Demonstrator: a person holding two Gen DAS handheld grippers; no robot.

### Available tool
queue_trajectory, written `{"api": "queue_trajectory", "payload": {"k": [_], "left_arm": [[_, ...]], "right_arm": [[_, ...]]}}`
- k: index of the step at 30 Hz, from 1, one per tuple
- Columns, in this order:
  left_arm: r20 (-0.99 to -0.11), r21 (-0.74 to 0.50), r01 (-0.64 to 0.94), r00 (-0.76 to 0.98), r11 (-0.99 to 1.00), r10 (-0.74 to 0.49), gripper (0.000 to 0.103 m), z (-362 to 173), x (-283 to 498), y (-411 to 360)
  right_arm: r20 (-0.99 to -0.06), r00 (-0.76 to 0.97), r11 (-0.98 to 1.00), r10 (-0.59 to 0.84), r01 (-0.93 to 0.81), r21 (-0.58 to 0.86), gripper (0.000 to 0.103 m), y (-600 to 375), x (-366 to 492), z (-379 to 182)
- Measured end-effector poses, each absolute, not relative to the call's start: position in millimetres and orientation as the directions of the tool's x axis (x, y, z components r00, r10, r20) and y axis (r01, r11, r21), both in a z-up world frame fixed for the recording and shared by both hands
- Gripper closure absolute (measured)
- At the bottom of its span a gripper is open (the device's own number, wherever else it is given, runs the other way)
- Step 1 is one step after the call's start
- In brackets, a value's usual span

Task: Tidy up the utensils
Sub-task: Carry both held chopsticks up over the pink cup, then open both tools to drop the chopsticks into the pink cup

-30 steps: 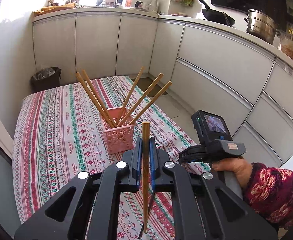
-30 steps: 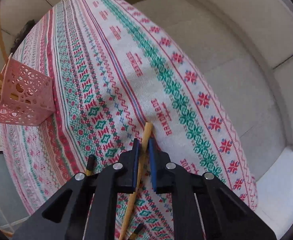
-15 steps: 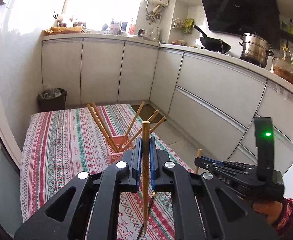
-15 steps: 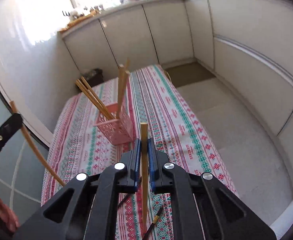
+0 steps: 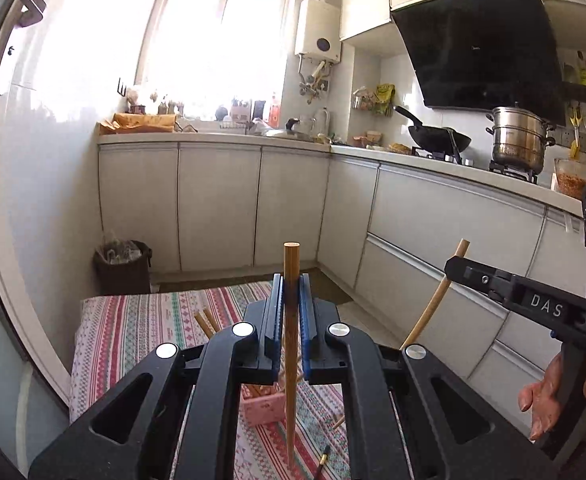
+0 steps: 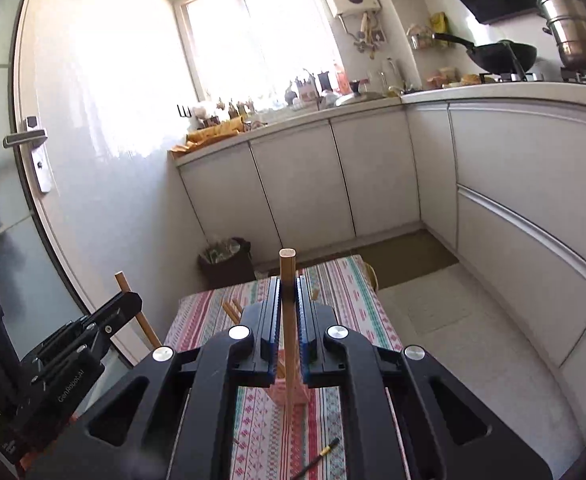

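Note:
My left gripper [image 5: 291, 286] is shut on a wooden chopstick [image 5: 291, 344] held upright, high above the table. My right gripper [image 6: 288, 286] is likewise shut on a second upright chopstick [image 6: 288, 336]. Each gripper shows in the other's view: the right gripper [image 5: 453, 266] at the right with its chopstick, the left gripper [image 6: 127, 300] at the lower left. The pink basket [image 5: 263, 410] with several chopsticks stands on the table below, mostly hidden behind the gripper bodies. A dark-tipped chopstick [image 6: 317, 458] lies on the striped tablecloth [image 5: 133, 324].
White kitchen cabinets [image 5: 217, 204] and a counter run behind and to the right of the table. A wok [image 5: 439, 138] and a steel pot [image 5: 519, 144] sit on the stove. A dark bin [image 5: 123, 266] stands on the floor beyond the table. A person's hand [image 5: 545, 400] holds the right gripper.
Both grippers rose and tilted up from the table, each carrying its chopstick. The right one lifted its chopstick off the cloth and climbed further; the basket has dropped low in both views.

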State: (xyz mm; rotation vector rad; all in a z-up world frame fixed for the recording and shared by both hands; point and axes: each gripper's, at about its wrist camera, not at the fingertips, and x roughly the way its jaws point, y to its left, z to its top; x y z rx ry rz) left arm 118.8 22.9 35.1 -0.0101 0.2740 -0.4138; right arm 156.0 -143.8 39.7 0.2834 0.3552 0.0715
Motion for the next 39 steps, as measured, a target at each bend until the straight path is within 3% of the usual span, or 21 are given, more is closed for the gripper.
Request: {"api": "queue_trajectory", "payload": {"k": [10, 22, 26, 27, 29, 31, 37, 39], "left_arm": [[-0.143, -0.079, 0.321, 0.933, 0.944, -0.330, 0.097, 54, 160, 23], [-0.180, -0.137, 0.265, 0.941, 0.955, -0.287, 0.097, 2, 220, 25], [-0.232, -0.148, 0.263, 0.928, 0.953, -0.292, 0.096, -20, 237, 20], [-0.240, -0.160, 0.264, 0.924, 0.951, -0.297, 0.094, -24, 239, 21], [-0.236, -0.174, 0.262, 0.925, 0.949, -0.298, 0.074, -27, 236, 24], [-0.211, -0.171, 0.249, 0.936, 0.953, -0.282, 0.066, -24, 232, 26], [-0.187, -0.157, 0.248, 0.943, 0.956, -0.276, 0.066, -7, 220, 28], [-0.183, -0.154, 0.246, 0.945, 0.957, -0.273, 0.062, -3, 217, 28]], "right_arm": [[-0.204, 0.970, 0.959, 0.133, -0.073, 0.274, 0.095, -129, 204, 52], [-0.224, 0.963, 0.949, 0.147, -0.074, 0.305, 0.095, -133, 271, -24], [-0.232, 0.960, 0.945, 0.158, -0.079, 0.317, 0.094, -133, 288, -47], [-0.240, 0.959, 0.945, 0.153, -0.070, 0.319, 0.092, -134, 288, -53], [-0.252, 0.956, 0.942, 0.151, -0.062, 0.329, 0.082, -136, 288, -58], [-0.242, 0.962, 0.946, 0.128, -0.045, 0.321, 0.077, -138, 285, -57], [-0.225, 0.968, 0.947, 0.109, -0.032, 0.320, 0.077, -139, 272, -45], [-0.224, 0.969, 0.950, 0.105, -0.032, 0.311, 0.077, -138, 267, -42]]}}
